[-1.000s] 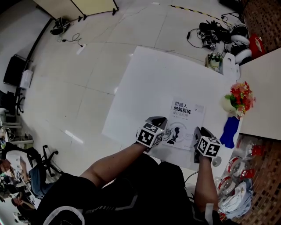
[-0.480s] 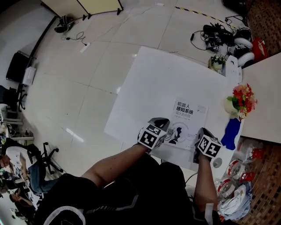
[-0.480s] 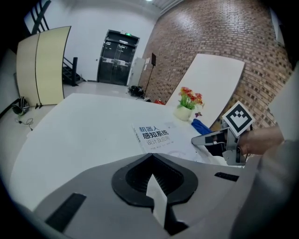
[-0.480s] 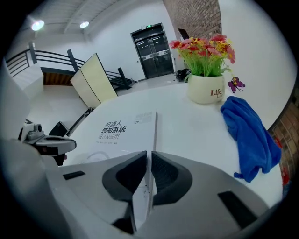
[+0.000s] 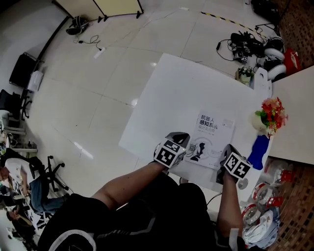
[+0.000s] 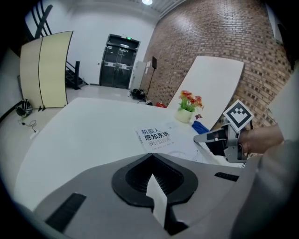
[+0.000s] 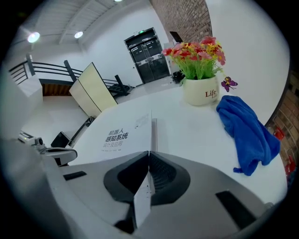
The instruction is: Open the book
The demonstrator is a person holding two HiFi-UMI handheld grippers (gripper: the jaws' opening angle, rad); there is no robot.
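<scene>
At the near edge of the white worktop (image 5: 167, 93), a claw is being held in each of the person's hands, and both are being pointed down and away. The left claw (image 6: 150, 156) is being kept at the near left corner of the book (image 5: 212, 136). Its jaws are being pressed together, and a thin white sheet is being pinched between them. The right claw (image 7: 149, 153) is being held at the book's near right corner. Its jaws have just been closing, and the cover's right edge is being gripped between them, with the white sheet being seen running from the pads out along that edge.

The book is being carried flat on the near right part of the worktop, between the two claws. Its white front cover with dark print is being turned upward.

Just right of the book, a blue cloth (image 5: 258, 151) is being shown crumpled near the worktop's right edge. Beyond the cloth, a white pot (image 7: 202, 91) of red and yellow flowers is being kept upright. A second white worktop (image 5: 297, 115) is being seen to the right of it.

Farther off, the pale floor (image 5: 88, 108) is being crossed by cables (image 5: 243, 41) past the far right corner. A folding screen (image 5: 105, 6) is being stood at the far end.
</scene>
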